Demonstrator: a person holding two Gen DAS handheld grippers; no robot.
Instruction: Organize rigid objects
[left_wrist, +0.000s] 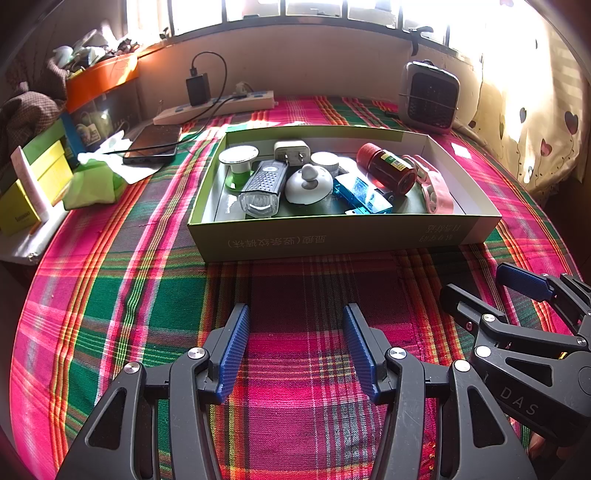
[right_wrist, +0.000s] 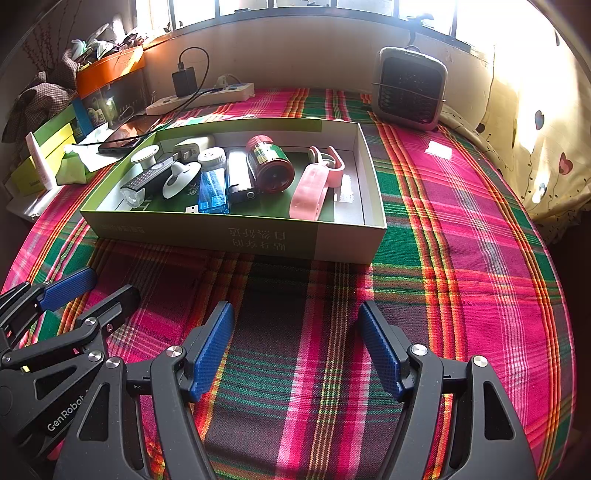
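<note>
Since every small object in view, among them the red-capped bottle (right_wrist: 270, 166), blue case (right_wrist: 213, 192) and pink clip (right_wrist: 314, 188), is already gathered inside the green box (right_wrist: 236, 232), little appears left. Near the box's front wall, the left gripper (left_wrist: 295, 350) and right gripper (right_wrist: 295, 347) are held with jaws apart, nothing gripped.

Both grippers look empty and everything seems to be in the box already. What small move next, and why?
Probably back both away: the left gripper and right gripper are open and empty over bare cloth, and the bottle and pink clip already lie inside the box.
</note>
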